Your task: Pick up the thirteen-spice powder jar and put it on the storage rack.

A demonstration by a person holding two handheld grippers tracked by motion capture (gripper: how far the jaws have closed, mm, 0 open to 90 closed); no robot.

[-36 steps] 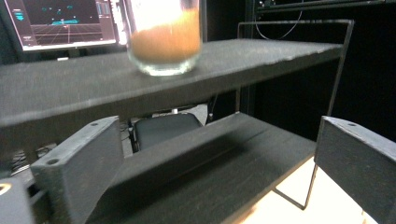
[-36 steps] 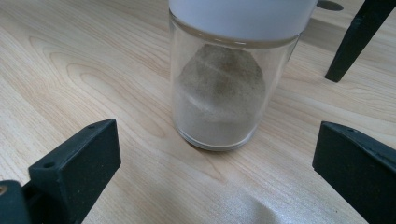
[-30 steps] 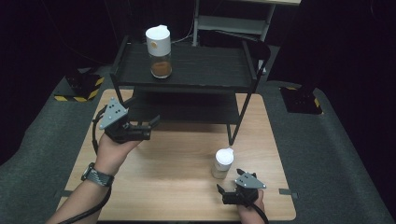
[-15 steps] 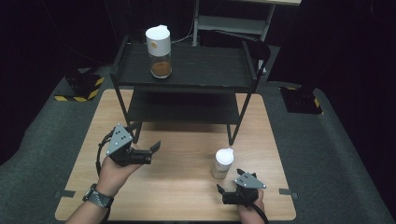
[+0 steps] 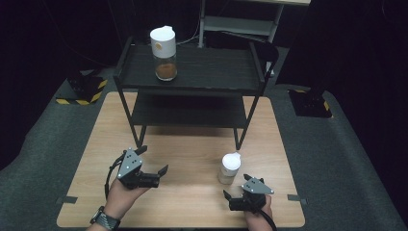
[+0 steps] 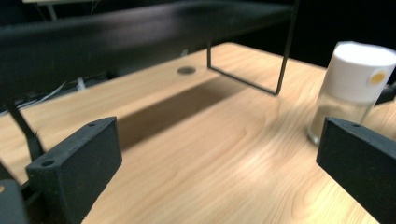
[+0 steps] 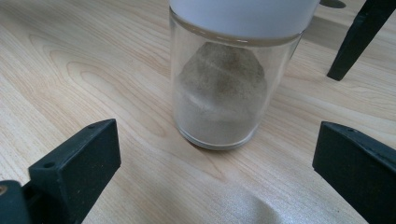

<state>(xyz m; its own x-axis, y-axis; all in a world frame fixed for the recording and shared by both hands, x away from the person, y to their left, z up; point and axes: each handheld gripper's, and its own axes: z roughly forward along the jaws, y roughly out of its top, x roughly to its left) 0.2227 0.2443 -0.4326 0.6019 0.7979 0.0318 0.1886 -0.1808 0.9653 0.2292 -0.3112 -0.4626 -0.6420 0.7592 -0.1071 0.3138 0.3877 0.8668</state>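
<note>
**benchside:** Two ways this goes wrong, I reckon. The right gripper (image 5: 239, 198) sits just short of the small jar (image 5: 229, 168), jaws spread wide and empty — come in low and one jaw could nudge the base and tip it.

**woodglue:** It's top-heavy-looking too: fat white cap, clear glass, pale powder heaped in the bottom. Standing upright on the table (image 5: 187, 159), near the shelf rack's (image 5: 192, 72) front right leg.

**benchside:** Left gripper (image 5: 153, 175) also gaping, holding nothing, well apart from it.

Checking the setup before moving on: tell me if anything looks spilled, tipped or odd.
Nothing stands out. The small jar stands upright on the table, lid on, no powder around it. The bigger jar stands upright on the shelf.
</note>
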